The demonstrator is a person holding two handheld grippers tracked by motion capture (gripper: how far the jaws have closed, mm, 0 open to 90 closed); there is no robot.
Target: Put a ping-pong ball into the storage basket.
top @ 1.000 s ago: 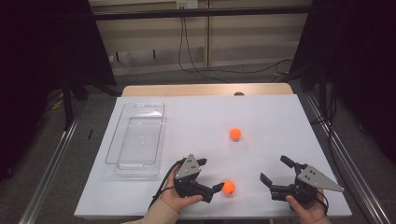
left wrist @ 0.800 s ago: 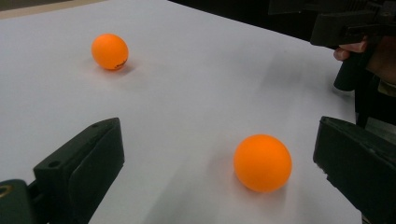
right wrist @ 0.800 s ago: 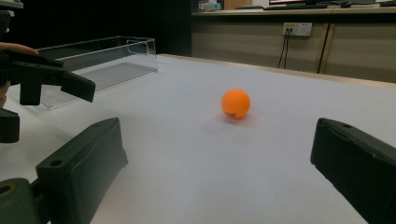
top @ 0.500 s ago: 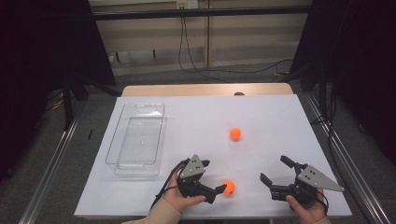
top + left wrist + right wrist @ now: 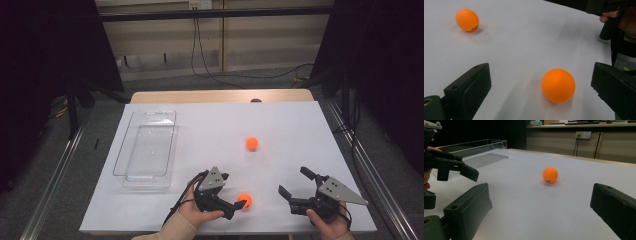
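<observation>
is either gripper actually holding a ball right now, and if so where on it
Nothing is held. The left gripper is open around the near orange ball, jaws apart from its sides. The right gripper is open with nothing between its jaws.

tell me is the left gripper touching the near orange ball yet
Apart. The left gripper view shows bare table on both sides of the near orange ball, between it and the open left gripper.

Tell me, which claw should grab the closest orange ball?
Probably the left claw: the near ball already sits between its open jaws. The right claw is open too, but off to the side.
</observation>
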